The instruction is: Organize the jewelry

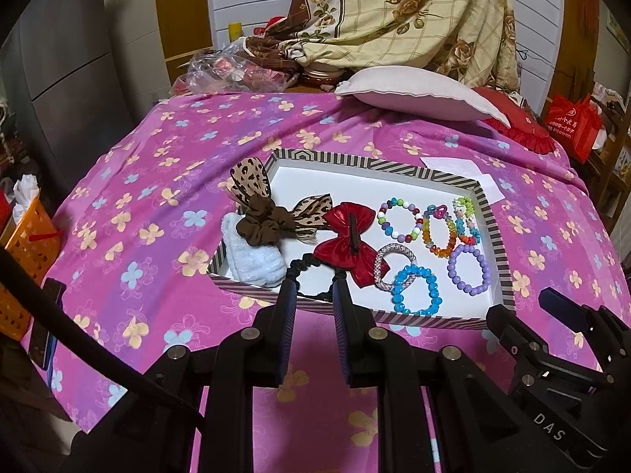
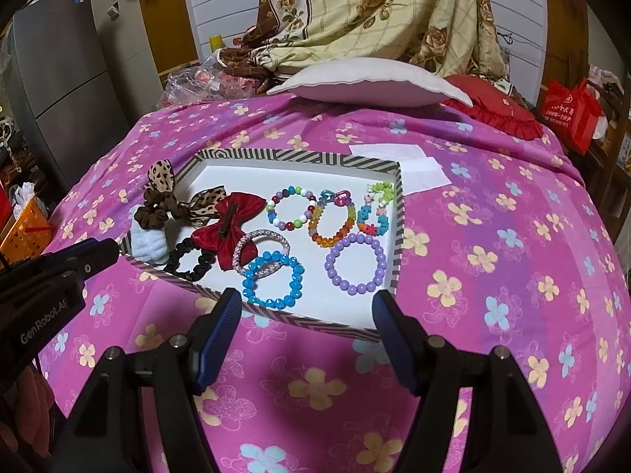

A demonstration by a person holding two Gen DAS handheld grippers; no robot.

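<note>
Both hand-held grippers are angled downward at the near edge of the striped-rimmed white cardboard tray (image 2: 397, 236) on the bed: the left hand-held gripper (image 1: 313, 295) narrowly parted and empty, the right hand-held gripper (image 2: 305, 307) wide and empty.

Bracelets (image 2: 353, 264) lie right in the tray (image 2: 299, 156) (on the bedspread (image 2: 493, 276)), bows (image 2: 228, 232) left.

**Bed under a pink flowered sheet**

The bed (image 2: 493, 276) carries a striped tray (image 2: 398, 236) near its middle. Just beyond the tray's far right corner lie white papers (image 2: 418, 165). Farther back rest a pale pillow (image 2: 366, 82) and a red cushion (image 2: 501, 114), with a floral quilt (image 2: 374, 12) heaped behind.
</note>
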